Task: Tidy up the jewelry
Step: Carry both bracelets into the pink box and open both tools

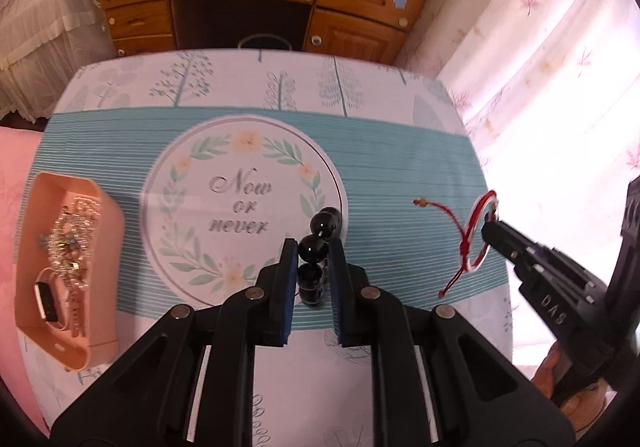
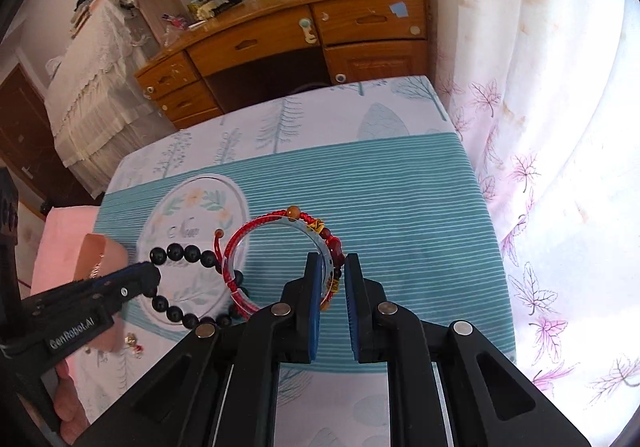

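Two bracelets were held over the desk (image 1: 380, 151). Left gripper (image 1: 313, 259) jaws pinched the black bead bracelet (image 1: 314, 247) beside the printed wreath circle (image 1: 244, 207); right gripper (image 2: 332, 279) jaws clamped the red cord bracelet (image 2: 280, 247) farther right. Left of that circle sat a pink tray (image 1: 106, 231).

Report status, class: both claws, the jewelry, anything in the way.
Left claw shut on black bead bracelet. Right claw shut on red cord bracelet, a clear bangle with it. Pink tray at left, already holding jewelry. Path to it open.
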The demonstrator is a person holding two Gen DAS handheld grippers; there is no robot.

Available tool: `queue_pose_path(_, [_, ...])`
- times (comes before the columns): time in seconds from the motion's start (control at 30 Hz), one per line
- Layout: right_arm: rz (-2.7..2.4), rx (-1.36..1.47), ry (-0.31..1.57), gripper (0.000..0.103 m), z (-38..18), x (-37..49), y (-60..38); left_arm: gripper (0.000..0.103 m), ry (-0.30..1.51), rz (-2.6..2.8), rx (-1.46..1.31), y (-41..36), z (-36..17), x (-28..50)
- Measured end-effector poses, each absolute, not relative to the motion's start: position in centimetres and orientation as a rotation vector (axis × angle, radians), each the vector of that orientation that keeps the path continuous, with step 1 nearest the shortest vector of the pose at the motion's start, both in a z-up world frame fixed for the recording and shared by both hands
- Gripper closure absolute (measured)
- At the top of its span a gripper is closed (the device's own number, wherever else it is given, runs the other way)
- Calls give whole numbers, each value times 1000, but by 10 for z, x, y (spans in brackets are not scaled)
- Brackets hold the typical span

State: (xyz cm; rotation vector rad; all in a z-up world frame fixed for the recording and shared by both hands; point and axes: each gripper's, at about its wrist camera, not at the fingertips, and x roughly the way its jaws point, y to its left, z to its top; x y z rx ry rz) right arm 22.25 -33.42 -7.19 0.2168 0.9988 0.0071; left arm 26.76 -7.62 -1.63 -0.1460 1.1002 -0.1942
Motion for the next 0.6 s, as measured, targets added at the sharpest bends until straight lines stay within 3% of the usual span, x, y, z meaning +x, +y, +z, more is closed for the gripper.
queue_pose_path(0.3, [103, 163, 962, 92, -26, 197, -273, 91, 955, -107, -256, 3, 53, 237])
queue_pose_path(0.6, [211, 107, 952, 92, 8, 190, -171, 91, 867, -16, -277, 75, 80, 201])
